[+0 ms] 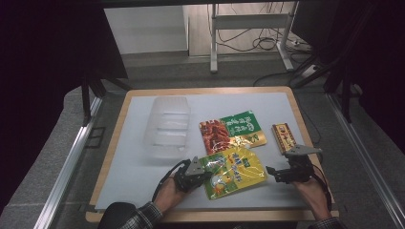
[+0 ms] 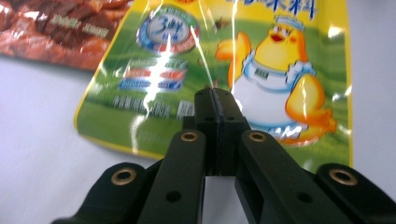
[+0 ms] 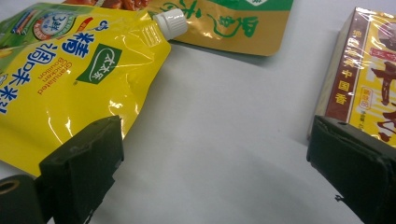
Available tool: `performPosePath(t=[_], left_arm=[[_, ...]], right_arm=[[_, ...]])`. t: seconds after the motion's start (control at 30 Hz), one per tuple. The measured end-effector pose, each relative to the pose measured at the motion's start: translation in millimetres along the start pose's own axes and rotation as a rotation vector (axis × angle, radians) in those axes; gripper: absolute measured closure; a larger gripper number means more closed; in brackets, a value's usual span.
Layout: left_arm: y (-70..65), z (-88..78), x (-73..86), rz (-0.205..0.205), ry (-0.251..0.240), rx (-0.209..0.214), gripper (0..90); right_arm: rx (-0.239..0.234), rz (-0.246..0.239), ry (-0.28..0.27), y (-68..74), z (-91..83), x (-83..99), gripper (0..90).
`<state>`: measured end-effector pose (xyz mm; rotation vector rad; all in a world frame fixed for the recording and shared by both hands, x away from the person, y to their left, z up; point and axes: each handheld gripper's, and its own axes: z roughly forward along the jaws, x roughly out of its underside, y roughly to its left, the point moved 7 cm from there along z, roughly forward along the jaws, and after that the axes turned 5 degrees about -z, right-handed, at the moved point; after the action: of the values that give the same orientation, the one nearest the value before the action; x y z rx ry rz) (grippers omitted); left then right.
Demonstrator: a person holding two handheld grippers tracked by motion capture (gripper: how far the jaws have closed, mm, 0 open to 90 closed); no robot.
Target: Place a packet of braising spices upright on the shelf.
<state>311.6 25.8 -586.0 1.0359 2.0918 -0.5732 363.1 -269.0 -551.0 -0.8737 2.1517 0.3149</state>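
A yellow spouted pouch [image 1: 235,171] printed with a cartoon chick lies flat near the table's front edge. My left gripper [image 1: 208,173] is at its left edge, and in the left gripper view its jaws [image 2: 217,95] are pressed together over the pouch's [image 2: 261,60] green lower part with nothing visible between them. My right gripper [image 1: 272,173] stands just right of the pouch, pointing left. In the right gripper view it [image 3: 219,158] is wide open over bare table, with the pouch [image 3: 70,79] and its white cap [image 3: 170,23] to the left.
A red and green snack packet [image 1: 232,132] lies behind the pouch. A small red and gold box [image 1: 283,137] sits right of it, close to my right jaw [image 3: 369,79]. A clear plastic container [image 1: 167,126] stands at the left. The white tabletop [image 1: 143,167] has a wooden border.
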Motion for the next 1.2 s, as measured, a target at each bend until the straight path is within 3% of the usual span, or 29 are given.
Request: performPosePath(t=[0.3,0.67,1.2], left_arm=[[0.3,-1.4,5.0,-0.022,0.014,0.000,90.0],[2.6,-4.9,9.7,-0.053,0.020,0.026,90.0],[2.4,-5.0,10.0,-0.029,0.015,0.021,90.0]], right_arm=[[-0.057,0.002,-0.020,11.3,-0.3,-5.4,3.7],[-0.132,-0.025,0.006,32.2,9.3,-8.6,3.7],[-0.267,-0.034,0.050,62.4,33.7,-12.7,3.7]])
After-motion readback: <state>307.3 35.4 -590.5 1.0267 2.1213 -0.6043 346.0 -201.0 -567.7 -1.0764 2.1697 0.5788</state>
